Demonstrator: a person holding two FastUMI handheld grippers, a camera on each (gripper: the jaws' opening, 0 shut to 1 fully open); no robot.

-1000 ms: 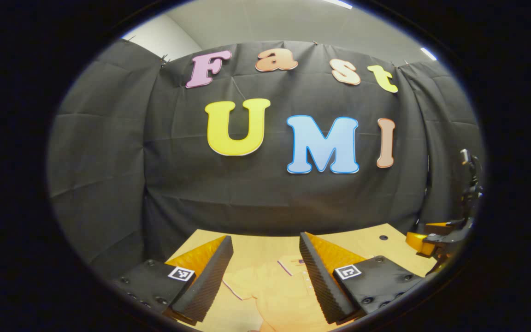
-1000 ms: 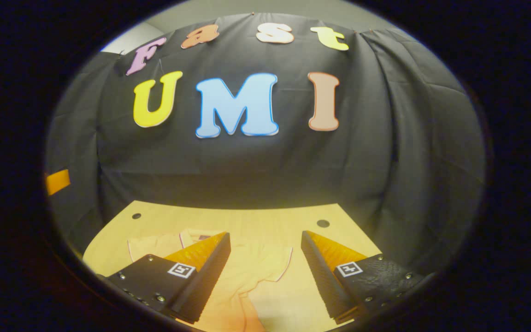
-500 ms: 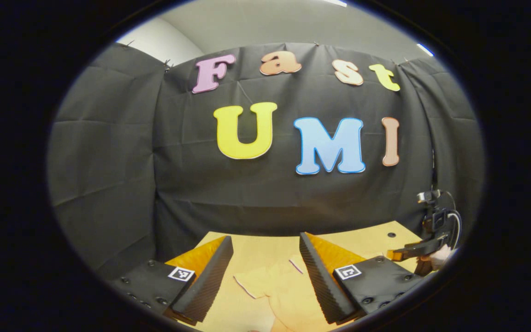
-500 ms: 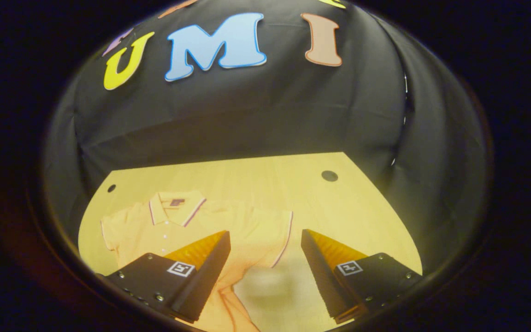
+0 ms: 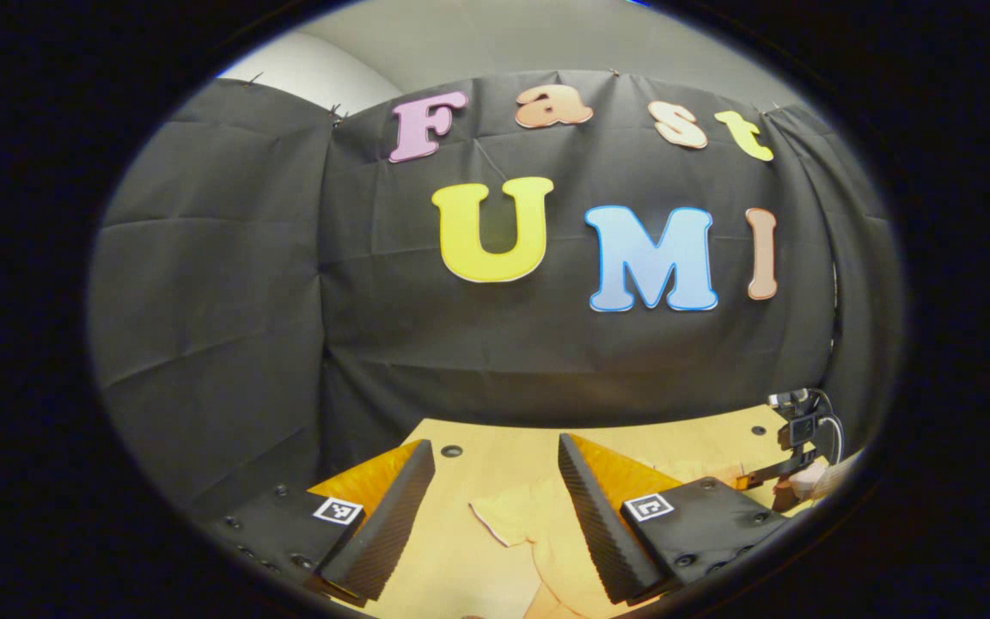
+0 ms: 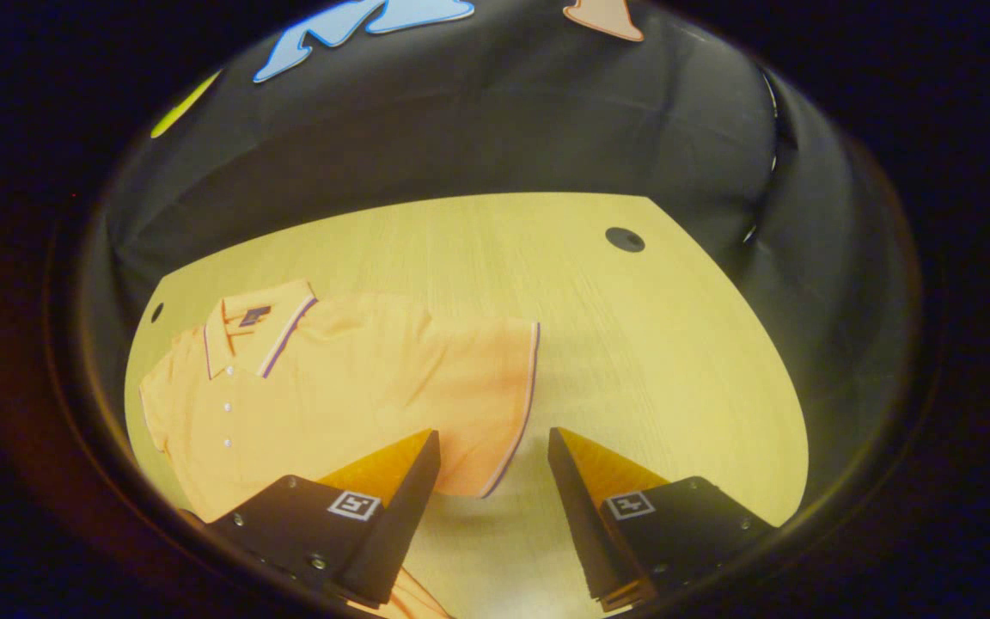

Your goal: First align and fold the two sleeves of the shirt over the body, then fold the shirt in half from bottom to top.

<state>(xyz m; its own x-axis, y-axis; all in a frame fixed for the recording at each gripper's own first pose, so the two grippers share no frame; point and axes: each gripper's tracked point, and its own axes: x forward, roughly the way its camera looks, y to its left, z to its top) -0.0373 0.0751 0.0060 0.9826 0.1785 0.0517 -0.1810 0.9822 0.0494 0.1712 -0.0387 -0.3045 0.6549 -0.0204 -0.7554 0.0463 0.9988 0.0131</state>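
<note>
An orange polo shirt (image 6: 332, 387) lies flat on the wooden table (image 6: 632, 361), collar toward the far left in the right gripper view. Its right sleeve (image 6: 486, 395) spreads out, the trimmed cuff just ahead of my right gripper (image 6: 492, 447), which is open above it. In the left gripper view the shirt's other sleeve (image 5: 512, 520) lies between the fingers of my open left gripper (image 5: 495, 460), held above the table. The right gripper (image 5: 791, 464) and the hand holding it show at the far right there.
Black cloth walls close in the table at the back and both sides. Dark round holes (image 6: 625, 238) sit in the tabletop near its far corners. Bare wood lies to the right of the shirt.
The right gripper has tilted down toward the table and come over the right sleeve, and its jaws have narrowed a little. The left gripper has swung left toward the other sleeve.
</note>
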